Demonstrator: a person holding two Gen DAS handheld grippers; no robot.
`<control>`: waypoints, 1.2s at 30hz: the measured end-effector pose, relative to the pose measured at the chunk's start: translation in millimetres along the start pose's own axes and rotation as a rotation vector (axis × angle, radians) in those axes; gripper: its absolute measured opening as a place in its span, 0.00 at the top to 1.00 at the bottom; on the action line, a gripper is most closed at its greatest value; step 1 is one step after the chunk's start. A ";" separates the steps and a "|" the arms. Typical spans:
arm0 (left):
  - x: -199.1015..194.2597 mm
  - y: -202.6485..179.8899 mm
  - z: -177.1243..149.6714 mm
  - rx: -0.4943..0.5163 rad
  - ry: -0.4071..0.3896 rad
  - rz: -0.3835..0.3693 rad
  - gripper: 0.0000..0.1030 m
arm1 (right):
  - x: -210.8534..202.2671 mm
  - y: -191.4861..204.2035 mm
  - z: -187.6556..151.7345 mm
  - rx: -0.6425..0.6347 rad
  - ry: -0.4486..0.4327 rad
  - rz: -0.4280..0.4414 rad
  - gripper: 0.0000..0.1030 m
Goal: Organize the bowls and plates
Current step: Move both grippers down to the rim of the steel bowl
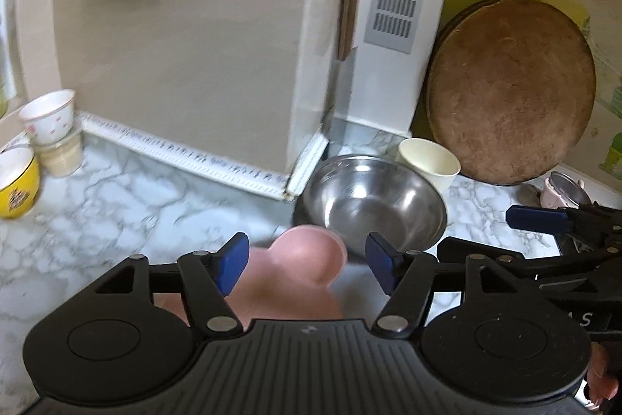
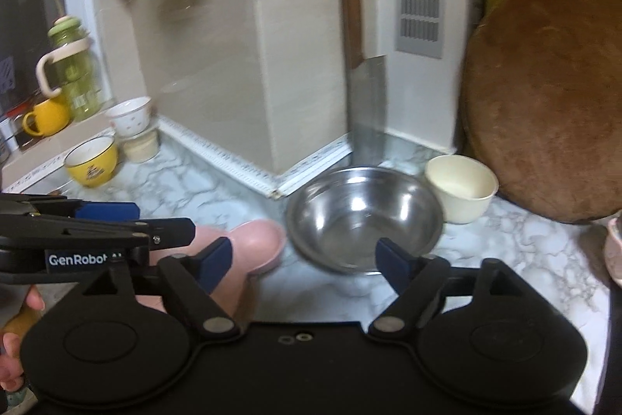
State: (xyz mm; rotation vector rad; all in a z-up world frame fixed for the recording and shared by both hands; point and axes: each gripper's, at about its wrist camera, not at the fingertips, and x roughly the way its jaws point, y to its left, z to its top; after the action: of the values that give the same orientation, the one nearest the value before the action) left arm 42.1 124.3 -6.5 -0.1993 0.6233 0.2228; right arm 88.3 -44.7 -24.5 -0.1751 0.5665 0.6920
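Through my left wrist camera first: my left gripper (image 1: 307, 265) hangs well open over the marbled surface (image 1: 116, 197), nothing between the blue pads. Just below and between them sits the pink plastic bowl-like dish (image 1: 307, 259), partly hidden by my own gripper body, so I cannot tell its full shape. Straight ahead, just beyond it, stands the round stainless steel bowl (image 1: 373, 201), with the cream cup-shaped bowl (image 1: 429, 162) tucked behind it against the round brown wooden chopping board (image 1: 513, 92). Far off to the left wait the yellow ceramic bowl (image 1: 17, 181) and the white flowered bowl (image 1: 48, 113), stacked on something pale. My right gripper pokes in from the right edge.

Over to the right wrist camera: my right gripper (image 2: 303, 265) gapes wide, empty too. The steel bowl (image 2: 365, 216) lies dead ahead of it, near rim right at the fingertips. The pink dish (image 2: 256, 244) is off to its left, beneath my left gripper (image 2: 136, 216).

So my call: the right is nearer the steel bowl, the left owns the pink dish. The steel bowl is round, so there's no long axis; any rim approach should serve.
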 end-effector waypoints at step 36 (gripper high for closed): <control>184.3 -52.8 57.7 0.019 0.319 0.106 0.24 | 114.8 -141.9 26.1 0.164 0.197 -0.096 0.01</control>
State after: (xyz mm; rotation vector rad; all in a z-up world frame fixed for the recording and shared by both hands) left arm 233.5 115.1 -64.3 -0.1847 0.9537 0.2896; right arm 263.3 -80.6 -70.0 -0.1165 0.7954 0.5357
